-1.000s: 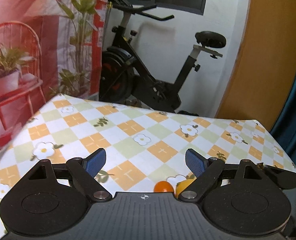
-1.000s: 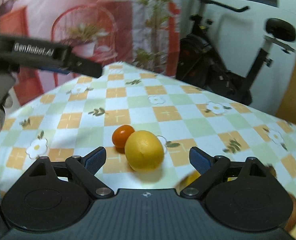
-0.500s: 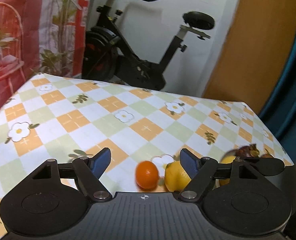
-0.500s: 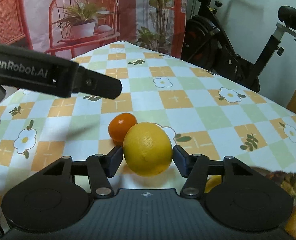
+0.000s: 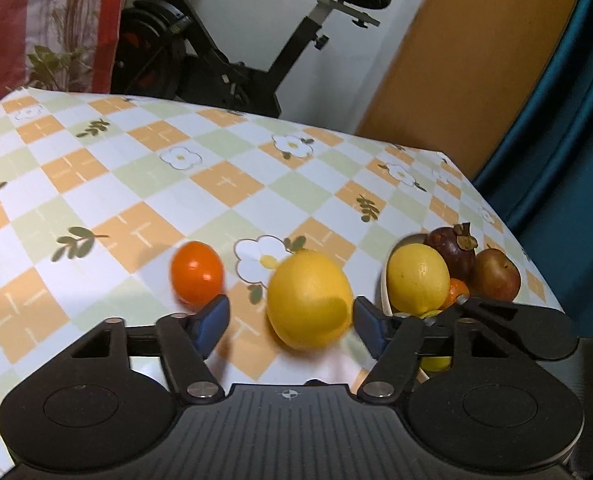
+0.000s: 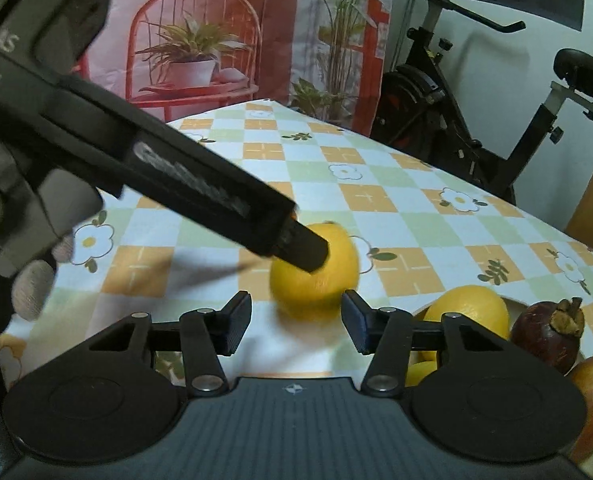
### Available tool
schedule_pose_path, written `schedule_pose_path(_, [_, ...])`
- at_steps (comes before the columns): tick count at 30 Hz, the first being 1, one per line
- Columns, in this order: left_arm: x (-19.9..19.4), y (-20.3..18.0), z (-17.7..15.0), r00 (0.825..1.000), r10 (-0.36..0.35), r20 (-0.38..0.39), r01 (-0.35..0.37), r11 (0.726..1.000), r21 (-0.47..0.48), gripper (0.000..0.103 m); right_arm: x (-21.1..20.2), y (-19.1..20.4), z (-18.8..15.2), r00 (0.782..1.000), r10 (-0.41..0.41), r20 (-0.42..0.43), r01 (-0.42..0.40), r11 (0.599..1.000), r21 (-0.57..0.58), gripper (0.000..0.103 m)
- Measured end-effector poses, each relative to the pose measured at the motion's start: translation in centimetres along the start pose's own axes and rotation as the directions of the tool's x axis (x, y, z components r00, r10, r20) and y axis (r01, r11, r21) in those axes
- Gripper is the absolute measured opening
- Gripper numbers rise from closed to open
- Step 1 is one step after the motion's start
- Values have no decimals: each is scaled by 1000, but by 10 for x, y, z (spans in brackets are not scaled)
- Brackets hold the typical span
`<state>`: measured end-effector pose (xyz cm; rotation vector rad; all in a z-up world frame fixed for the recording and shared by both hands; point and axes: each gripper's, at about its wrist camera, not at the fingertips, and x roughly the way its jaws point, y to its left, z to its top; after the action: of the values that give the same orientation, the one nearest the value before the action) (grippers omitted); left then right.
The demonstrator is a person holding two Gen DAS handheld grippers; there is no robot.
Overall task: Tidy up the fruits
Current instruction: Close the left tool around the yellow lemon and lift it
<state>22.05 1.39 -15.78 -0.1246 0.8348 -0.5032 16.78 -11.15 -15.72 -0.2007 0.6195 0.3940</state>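
A large yellow citrus [image 5: 310,299] lies on the checked tablecloth, just ahead of my left gripper [image 5: 292,322], whose blue-padded jaws are open around its near side. A small orange mandarin [image 5: 196,273] lies to its left. In the right wrist view the same citrus [image 6: 314,276] sits just ahead of my open right gripper [image 6: 296,322]; the left gripper's finger [image 6: 296,246] crosses in front of it and hides the mandarin. A bowl [image 5: 386,292] at the right holds a lemon [image 5: 418,278], a mangosteen [image 5: 452,246] and a brown-red apple [image 5: 496,274].
The table [image 5: 224,178] ends at the far side and right edge. An exercise bike [image 5: 224,60] stands behind it, with an orange wall panel and a teal curtain [image 5: 556,120] at the right. A gloved hand [image 6: 28,248] holds the left gripper.
My right gripper has let go of the yellow citrus and pulled back, jaws now apart. My left gripper has swung right and come in around the citrus.
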Motion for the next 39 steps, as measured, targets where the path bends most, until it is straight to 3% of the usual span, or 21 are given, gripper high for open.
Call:
schedule_pose_path(2, [7, 2, 1, 1000, -9, -9, 8, 1000, -8, 60, 4, 0, -1, 1000, 13, -17, -13, 1000, -2, 43])
schedule_pose_path(6, [11, 9, 3, 1000, -18, -11, 18, 999, -43, 58, 7, -3, 3, 1000, 2, -24, -2, 1000, 9, 44])
schedule_pose_path(7, [11, 11, 4, 1000, -22, -8, 21, 998, -55, 58, 6, -6, 5, 1000, 0, -22, 0, 1000, 14, 45])
schedule_pose_path(9, [11, 15, 7, 1000, -28, 3, 28, 997, -78, 59, 6, -9, 9, 1000, -28, -14, 28, 1000, 2, 61])
schedule_pose_path(13, [9, 24, 16, 999, -44, 22, 47, 991, -125, 63, 10, -20, 22, 999, -47, -7, 47, 999, -14, 68])
schedule_pose_path(15, [12, 26, 21, 999, -45, 22, 47, 991, -124, 63, 15, -24, 30, 1000, -19, -17, 19, 1000, -14, 73])
schedule_pose_path(25, [23, 19, 23, 1000, -20, 1, 20, 998, -64, 62, 54, -25, 43, 991, 59, -121, -72, 992, -107, 74])
schedule_pose_path(32, [26, 22, 20, 999, -35, -6, 35, 996, -77, 61, 63, -39, 45, 981, 112, -159, -113, 994, -2, 70])
schedule_pose_path(39, [22, 15, 9, 998, -63, -13, 63, 996, -56, 61, 52, -34, 39, 984, 97, -147, -92, 995, 37, 69])
